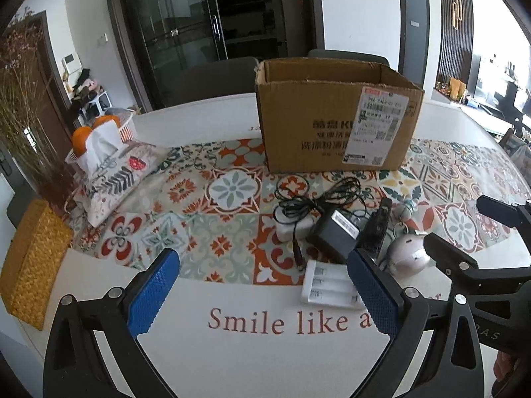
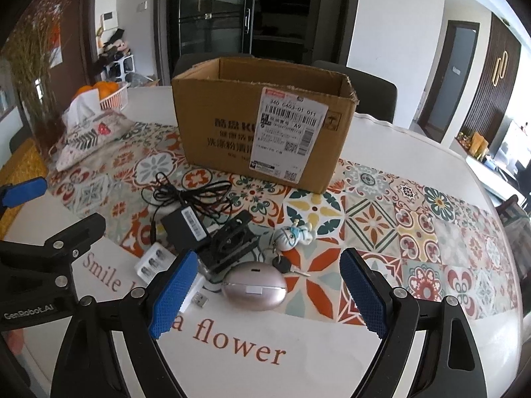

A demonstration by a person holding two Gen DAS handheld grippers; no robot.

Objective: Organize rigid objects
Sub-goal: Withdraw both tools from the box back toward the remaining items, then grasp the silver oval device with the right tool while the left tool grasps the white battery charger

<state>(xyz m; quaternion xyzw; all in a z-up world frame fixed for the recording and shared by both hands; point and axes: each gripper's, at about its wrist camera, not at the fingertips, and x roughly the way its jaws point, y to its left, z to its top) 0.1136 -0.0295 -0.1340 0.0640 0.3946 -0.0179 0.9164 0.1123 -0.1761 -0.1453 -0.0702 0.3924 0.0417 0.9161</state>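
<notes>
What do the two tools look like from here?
Both match: black angular frames with silver screws, each finger faced with a blue knurled pad. The left tool carries white "GenRobot.AI" lettering on its body, seen from the right camera. The right tool shows partial white lettering, unreadable. No cables or sleeves visible.

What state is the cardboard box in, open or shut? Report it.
Open. The cardboard box stands upright on the table with no flaps over its top, and its inner walls show. Whether anything lies inside cannot be told.
</notes>
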